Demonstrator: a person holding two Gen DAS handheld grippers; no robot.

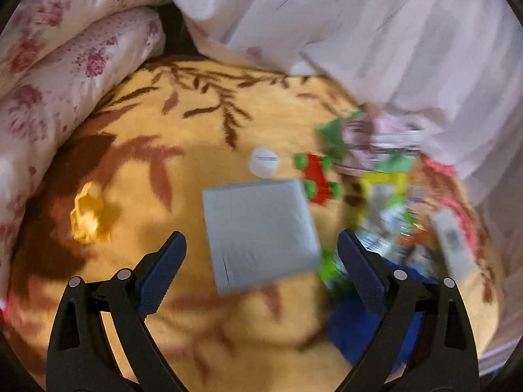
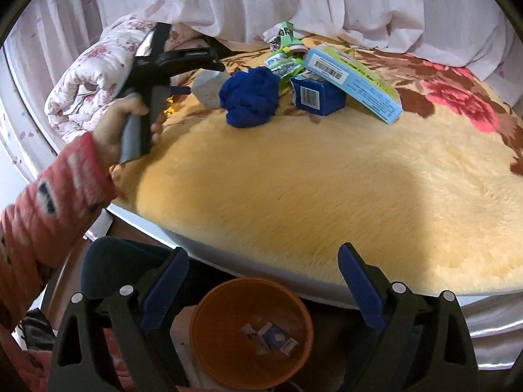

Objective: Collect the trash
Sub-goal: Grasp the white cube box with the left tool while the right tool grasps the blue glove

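Note:
My left gripper (image 1: 261, 245) is open above a grey box (image 1: 260, 235) on the yellow blanket (image 1: 183, 130); the view is blurred. Around it lie a white cap (image 1: 264, 162), a yellow crumpled wrapper (image 1: 87, 213), a red and green toy (image 1: 318, 176), green wrappers (image 1: 385, 202) and a blue cloth (image 1: 356, 330). My right gripper (image 2: 263, 261) is open and empty over an orange bin (image 2: 251, 333) that holds small packets (image 2: 271, 338). In the right wrist view the left gripper (image 2: 183, 60) reaches toward the grey box (image 2: 207, 89), beside a blue cloth ball (image 2: 250, 96), a dark blue box (image 2: 317, 96) and a light blue box (image 2: 354, 80).
A floral quilt (image 1: 59, 75) is rolled at the left and white fabric (image 1: 376, 32) hangs behind the bed. The bed's grey edge (image 2: 261, 271) runs just above the bin. A white remote-like item (image 1: 452, 245) lies at the right.

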